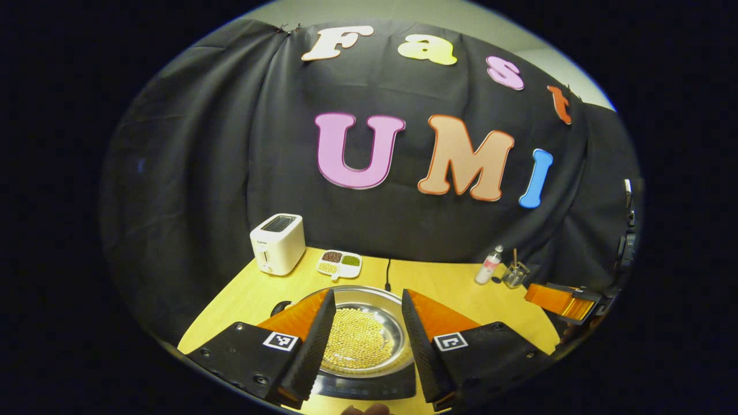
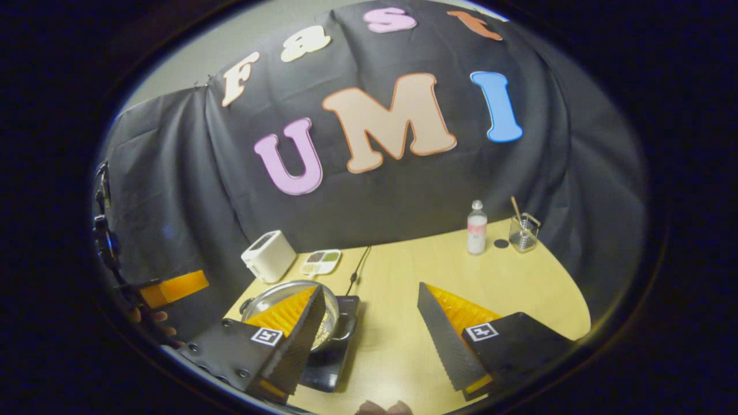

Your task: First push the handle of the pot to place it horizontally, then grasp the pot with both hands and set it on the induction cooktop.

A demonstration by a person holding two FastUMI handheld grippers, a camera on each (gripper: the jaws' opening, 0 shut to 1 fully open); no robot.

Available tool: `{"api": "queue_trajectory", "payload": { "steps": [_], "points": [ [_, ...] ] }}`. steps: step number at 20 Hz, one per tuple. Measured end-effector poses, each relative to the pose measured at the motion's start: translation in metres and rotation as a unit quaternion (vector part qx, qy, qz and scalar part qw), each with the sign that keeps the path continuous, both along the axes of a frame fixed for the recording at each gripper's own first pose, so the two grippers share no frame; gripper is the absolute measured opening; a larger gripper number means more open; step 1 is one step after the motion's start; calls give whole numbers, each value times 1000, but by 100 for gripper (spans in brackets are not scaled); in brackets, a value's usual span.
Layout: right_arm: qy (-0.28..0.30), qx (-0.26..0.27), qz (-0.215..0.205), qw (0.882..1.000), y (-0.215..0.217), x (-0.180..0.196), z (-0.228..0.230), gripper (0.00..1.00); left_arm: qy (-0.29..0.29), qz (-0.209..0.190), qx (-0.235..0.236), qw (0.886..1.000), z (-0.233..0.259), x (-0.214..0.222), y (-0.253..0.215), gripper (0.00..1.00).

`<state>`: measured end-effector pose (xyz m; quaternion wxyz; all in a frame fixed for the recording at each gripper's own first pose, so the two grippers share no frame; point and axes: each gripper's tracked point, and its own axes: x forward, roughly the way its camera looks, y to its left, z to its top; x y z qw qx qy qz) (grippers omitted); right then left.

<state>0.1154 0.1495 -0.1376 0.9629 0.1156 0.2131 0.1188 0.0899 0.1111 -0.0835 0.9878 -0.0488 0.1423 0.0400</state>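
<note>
The left gripper (image 1: 369,340) was spread open above the pot (image 1: 362,331), holding nothing. The pot, full of yellow beans (image 1: 358,344), already sat on the induction cooktop (image 2: 331,357) at the near left, so the task looked finished. The right gripper (image 2: 375,334) was open too, empty, over the bare table (image 2: 519,276).

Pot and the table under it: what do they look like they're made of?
The pot looks like polished metal, probably stainless steel: silver-grey with a bright rim that catches the light. The table looks like pale wood or a wood-look laminate; it is yellowish, smooth and matte, and I cannot tell which from here.
</note>
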Motion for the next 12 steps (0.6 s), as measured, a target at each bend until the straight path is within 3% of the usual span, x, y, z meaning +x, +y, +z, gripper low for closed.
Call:
{"api": "queue_trajectory", "payload": {
  "steps": [1, 7, 11, 12],
  "points": [
    [-6, 4, 0, 1000, -7, -9, 9, 92, -10, -2, 0, 1000, 10, -8, -9, 70],
    [-61, -7, -36, 997, -45, -52, 57, 92, -61, -36, 25, 997, 52, -53, -47, 71],
    [-101, -69, -70, 990, -70, -102, 81, 92, -91, -59, 45, 993, 72, -96, -53, 67],
    [-107, -83, -72, 988, -73, -119, 84, 92, -100, -62, 39, 992, 73, -107, -56, 75]
  ]
}}
